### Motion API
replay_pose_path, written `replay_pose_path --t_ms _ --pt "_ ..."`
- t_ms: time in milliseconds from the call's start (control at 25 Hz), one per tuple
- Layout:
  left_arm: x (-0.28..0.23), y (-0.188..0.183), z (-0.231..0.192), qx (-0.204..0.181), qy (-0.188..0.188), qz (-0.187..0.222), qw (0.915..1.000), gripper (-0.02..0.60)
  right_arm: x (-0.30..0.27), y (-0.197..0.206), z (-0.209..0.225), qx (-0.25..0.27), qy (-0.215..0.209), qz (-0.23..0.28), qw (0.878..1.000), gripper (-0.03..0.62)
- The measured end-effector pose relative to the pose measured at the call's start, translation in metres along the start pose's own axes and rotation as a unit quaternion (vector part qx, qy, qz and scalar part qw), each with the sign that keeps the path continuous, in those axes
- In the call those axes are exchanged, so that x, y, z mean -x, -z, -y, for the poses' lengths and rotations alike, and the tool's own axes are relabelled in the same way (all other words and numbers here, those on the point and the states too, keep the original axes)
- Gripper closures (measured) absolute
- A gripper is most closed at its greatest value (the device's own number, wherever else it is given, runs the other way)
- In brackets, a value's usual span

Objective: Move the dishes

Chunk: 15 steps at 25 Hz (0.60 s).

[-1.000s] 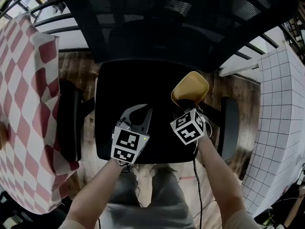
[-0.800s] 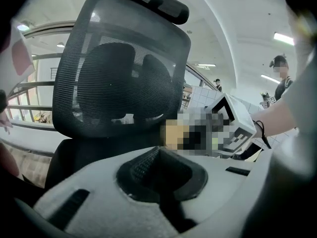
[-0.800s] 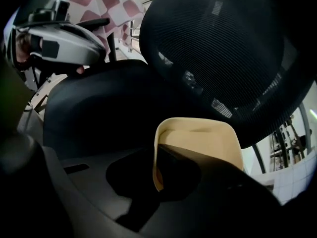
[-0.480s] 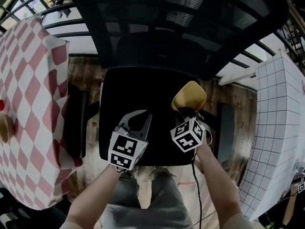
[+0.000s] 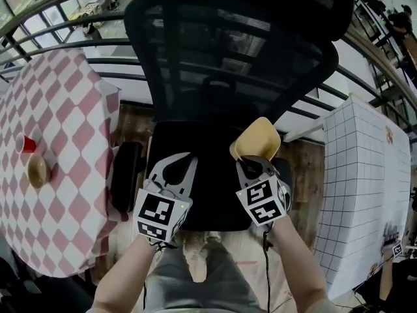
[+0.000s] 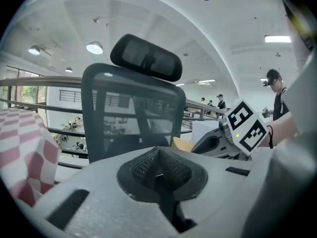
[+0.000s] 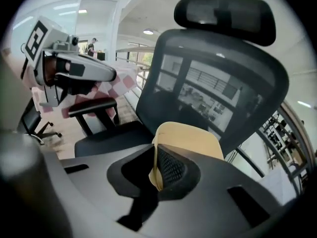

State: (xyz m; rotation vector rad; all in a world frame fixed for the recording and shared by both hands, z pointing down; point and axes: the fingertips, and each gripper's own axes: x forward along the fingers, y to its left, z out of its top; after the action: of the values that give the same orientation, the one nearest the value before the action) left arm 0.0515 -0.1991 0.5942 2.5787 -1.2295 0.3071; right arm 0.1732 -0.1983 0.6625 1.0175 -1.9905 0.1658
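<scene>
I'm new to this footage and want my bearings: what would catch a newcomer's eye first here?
The yellow dish stands out, pinched by its rim in the right gripper, whose jaws have just closed on it, over the seat of a big black office chair. At the left, a table with a red-and-white checked cloth carries a red cup and a brown bowl.

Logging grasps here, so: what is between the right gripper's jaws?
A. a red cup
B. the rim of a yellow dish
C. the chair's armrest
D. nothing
B: in its own view the right gripper, its jaws having just been closing, pinches the yellow dish by its rim.
</scene>
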Motion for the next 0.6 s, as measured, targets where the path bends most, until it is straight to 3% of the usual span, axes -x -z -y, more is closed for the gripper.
replay_pose_path --t_ms 360,600 --pt "0.083 -0.155 0.007 -0.03 -0.025 0.065 0.9971 0.569 0.164 -0.147 0.033 -0.015 0.039 0.124 0.991 0.562" --pt "0.128 -0.253 0.022 -0.061 -0.036 0.106 0.9918 0.568 0.265 -0.233 0.046 0.006 0.069 0.208 0.976 0.562"
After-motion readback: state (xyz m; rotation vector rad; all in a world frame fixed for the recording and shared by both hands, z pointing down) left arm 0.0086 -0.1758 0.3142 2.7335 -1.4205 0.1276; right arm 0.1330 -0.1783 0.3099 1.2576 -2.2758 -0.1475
